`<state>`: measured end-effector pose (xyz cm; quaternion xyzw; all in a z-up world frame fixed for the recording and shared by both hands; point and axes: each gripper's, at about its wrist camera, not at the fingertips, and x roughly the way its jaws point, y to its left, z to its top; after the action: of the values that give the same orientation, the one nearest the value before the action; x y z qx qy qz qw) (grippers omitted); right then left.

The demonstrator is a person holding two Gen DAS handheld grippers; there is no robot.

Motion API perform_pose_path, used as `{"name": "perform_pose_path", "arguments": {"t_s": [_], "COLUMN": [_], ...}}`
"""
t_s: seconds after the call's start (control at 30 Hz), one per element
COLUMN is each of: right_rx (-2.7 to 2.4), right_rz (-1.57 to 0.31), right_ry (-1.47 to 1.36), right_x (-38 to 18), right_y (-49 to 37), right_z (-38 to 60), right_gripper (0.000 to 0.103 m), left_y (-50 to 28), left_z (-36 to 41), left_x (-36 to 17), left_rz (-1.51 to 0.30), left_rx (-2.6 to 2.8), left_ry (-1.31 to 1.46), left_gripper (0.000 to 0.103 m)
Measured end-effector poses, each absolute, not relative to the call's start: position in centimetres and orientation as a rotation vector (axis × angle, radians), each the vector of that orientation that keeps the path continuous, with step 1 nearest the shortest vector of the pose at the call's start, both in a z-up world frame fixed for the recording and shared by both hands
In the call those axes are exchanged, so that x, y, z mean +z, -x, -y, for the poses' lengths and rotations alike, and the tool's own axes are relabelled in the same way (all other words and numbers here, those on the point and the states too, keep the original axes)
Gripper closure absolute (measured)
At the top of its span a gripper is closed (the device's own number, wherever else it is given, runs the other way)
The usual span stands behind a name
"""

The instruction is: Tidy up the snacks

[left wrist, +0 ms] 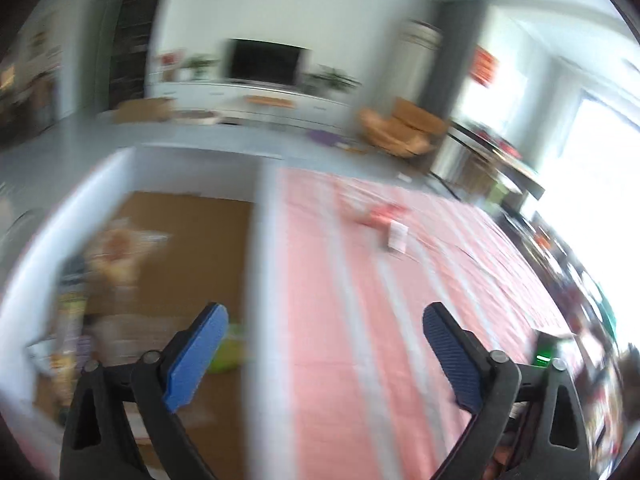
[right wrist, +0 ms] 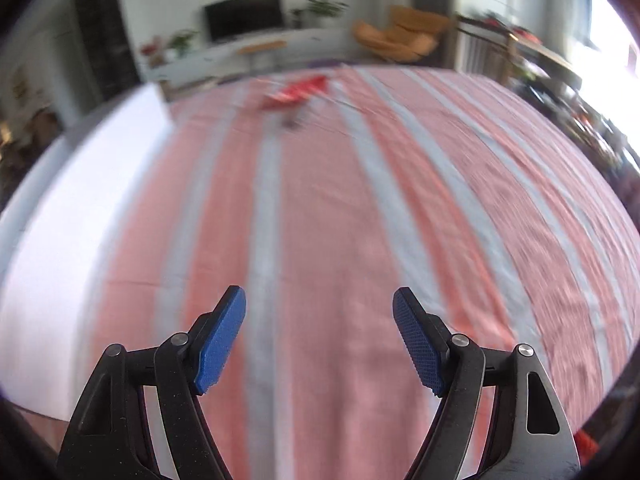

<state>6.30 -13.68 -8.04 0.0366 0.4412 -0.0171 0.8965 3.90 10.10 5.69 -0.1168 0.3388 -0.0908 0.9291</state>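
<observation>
red snack packet far beyond right tongs

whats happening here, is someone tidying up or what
A person is sorting snacks with a handheld gripper in each hand. Both the left gripper and the right gripper are open with nothing between their fingers. The left one hangs at the edge of a white-walled box that holds several blurred snack packets. A red packet lies at the far end of the pink striped cloth, not yet picked up.
</observation>
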Motion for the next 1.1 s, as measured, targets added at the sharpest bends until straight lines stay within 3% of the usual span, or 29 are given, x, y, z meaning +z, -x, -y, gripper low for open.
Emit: {"name": "perform_pose_path", "arguments": {"t_s": [0.3,0.67,1.1], "right_rx": [-0.212,-0.259,-0.263], "right_rz": [-0.879,-0.892,-0.892], "right_ry": [-0.181,-0.138,-0.129], "right_x": [-8.7,-9.0,-9.1], "right_y": [-6.2,-5.4,-5.2], "right_z": [18.6,17.7,17.6], "right_gripper": [0.024,0.019,0.018], "left_y": [-7.2,-9.5,-10.6], "left_z": [1.9,2.6,2.1], "left_x": [0.9,-7.1,-9.5], "left_rz": [-0.833,-0.909,-0.944], "left_rx": [-0.359,-0.204,-0.173], "left_ry": [0.098,-0.039,-0.06], "left_gripper": [0.004,0.004,0.001]}}
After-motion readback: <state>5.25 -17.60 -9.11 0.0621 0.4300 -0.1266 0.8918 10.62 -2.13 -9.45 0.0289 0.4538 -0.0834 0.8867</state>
